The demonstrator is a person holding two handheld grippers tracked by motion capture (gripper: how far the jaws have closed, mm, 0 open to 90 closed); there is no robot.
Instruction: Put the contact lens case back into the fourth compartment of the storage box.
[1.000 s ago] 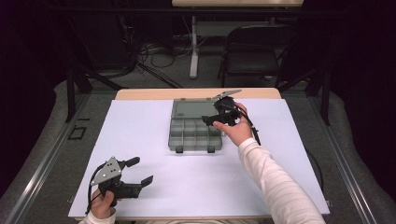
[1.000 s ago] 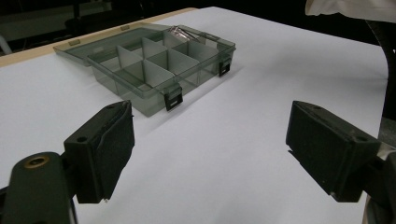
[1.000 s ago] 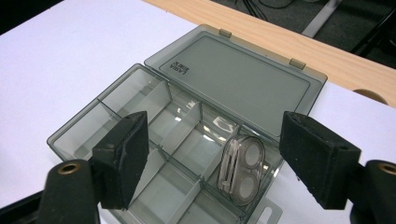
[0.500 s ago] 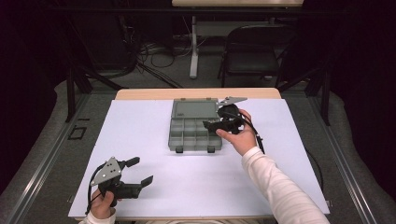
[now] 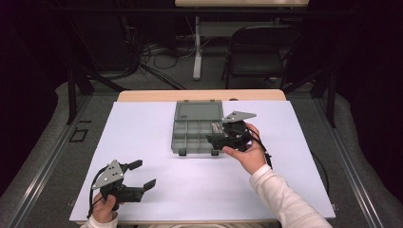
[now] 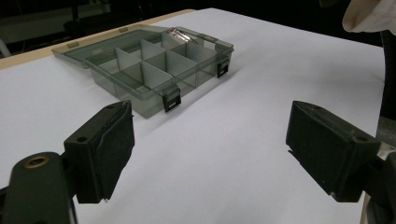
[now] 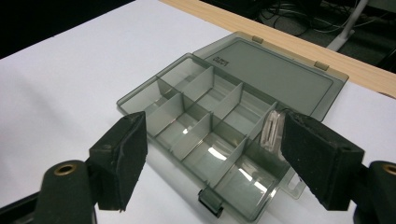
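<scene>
A smoky-grey compartment box (image 5: 195, 133) lies open toward the far edge of the white-covered surface (image 5: 142, 123), lid folded flat behind it so every cell is reachable from above. The right claw (image 5: 219, 140), jaws spread wide and holding nothing, hovers over the box's right-hand cells, apparently lined up to reach in; a small clear piece (image 7: 272, 130) stands in a cell beside its jaw. The left claw (image 5: 141, 175), equally wide and empty, waits near the surface's near-left corner, well apart from the box, likely kept out of the way.
</scene>
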